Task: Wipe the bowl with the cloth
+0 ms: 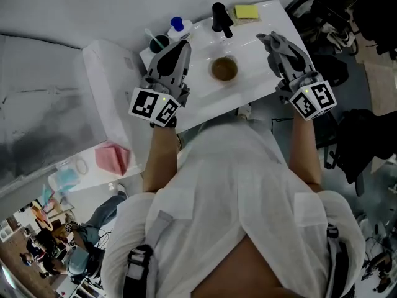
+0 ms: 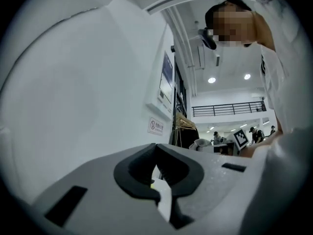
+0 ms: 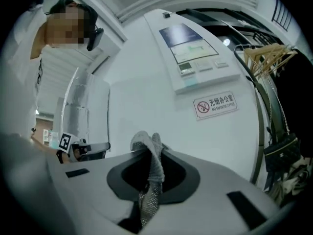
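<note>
Over the table [image 1: 267, 17], the bowl [image 1: 224, 69] sits roughly midway between the two grippers, down and leftward from the right gripper [image 1: 273, 42], which pinches the cloth [image 3: 152, 160], while the left gripper [image 1: 180, 49] is closed, apparently empty.

White table [image 1: 211, 101], brown bowl [image 1: 224, 69], yellow sponge [image 1: 246, 12], black bottle [image 1: 221, 18], blue-capped bottle [image 1: 178, 27]

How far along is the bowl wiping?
Done: cloth is clamped in the right gripper. In hand: both grippers hover above the table, left gripper shut, empty. Left: the bowl stands apart from both, brown inside, so wiping seems still due.
</note>
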`<state>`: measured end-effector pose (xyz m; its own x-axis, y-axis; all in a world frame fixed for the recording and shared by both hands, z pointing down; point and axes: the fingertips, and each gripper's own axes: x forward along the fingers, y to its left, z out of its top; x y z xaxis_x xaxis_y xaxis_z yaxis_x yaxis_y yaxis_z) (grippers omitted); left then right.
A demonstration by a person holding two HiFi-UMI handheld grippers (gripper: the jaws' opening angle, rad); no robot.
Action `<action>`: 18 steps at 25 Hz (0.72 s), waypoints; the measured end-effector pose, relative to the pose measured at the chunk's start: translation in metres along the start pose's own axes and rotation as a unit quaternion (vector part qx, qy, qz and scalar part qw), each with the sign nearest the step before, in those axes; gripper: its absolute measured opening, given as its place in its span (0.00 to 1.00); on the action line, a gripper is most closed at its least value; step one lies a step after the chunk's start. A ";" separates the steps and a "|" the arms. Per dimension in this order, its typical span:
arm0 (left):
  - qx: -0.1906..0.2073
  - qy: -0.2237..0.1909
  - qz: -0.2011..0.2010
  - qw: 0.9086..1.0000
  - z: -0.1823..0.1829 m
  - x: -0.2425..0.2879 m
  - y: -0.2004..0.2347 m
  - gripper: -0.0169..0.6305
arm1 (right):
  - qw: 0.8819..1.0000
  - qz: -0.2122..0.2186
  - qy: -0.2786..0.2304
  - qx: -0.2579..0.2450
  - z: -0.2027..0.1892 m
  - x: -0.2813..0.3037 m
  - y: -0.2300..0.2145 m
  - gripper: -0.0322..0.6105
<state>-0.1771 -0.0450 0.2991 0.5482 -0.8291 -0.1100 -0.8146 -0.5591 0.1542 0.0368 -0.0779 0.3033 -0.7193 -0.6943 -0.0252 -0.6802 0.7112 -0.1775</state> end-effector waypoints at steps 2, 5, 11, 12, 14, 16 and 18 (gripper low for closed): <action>0.007 -0.012 -0.008 1.000 0.012 -0.008 -0.002 0.04 | 1.000 -0.010 -0.015 -0.011 0.015 -0.006 0.010 0.12; 0.012 -0.030 -0.019 0.999 0.027 -0.019 -0.006 0.04 | 0.999 -0.016 -0.032 -0.028 0.028 -0.013 0.025 0.12; 0.010 -0.054 -0.040 0.998 0.044 -0.034 -0.012 0.04 | 0.997 -0.022 -0.034 -0.062 0.035 -0.020 0.050 0.12; 0.009 -0.055 -0.042 0.998 0.046 -0.035 -0.013 0.04 | 0.997 -0.023 -0.033 -0.066 0.036 -0.021 0.053 0.12; 0.008 -0.058 -0.046 0.997 0.048 -0.037 -0.016 0.04 | 0.997 -0.023 -0.030 -0.072 0.037 -0.021 0.058 0.12; 0.004 -0.061 -0.048 0.997 0.051 -0.040 -0.017 0.04 | 0.996 -0.022 -0.027 -0.078 0.038 -0.021 0.063 0.12; -0.002 -0.066 -0.049 0.997 0.053 -0.043 -0.016 0.04 | 0.996 -0.020 -0.024 -0.085 0.038 -0.019 0.068 0.12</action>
<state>-0.1975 -0.0006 0.2496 0.5961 -0.7622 -0.2523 -0.7570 -0.6383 0.1396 0.0095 -0.0203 0.2538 -0.6859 -0.7245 -0.0686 -0.7256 0.6880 -0.0113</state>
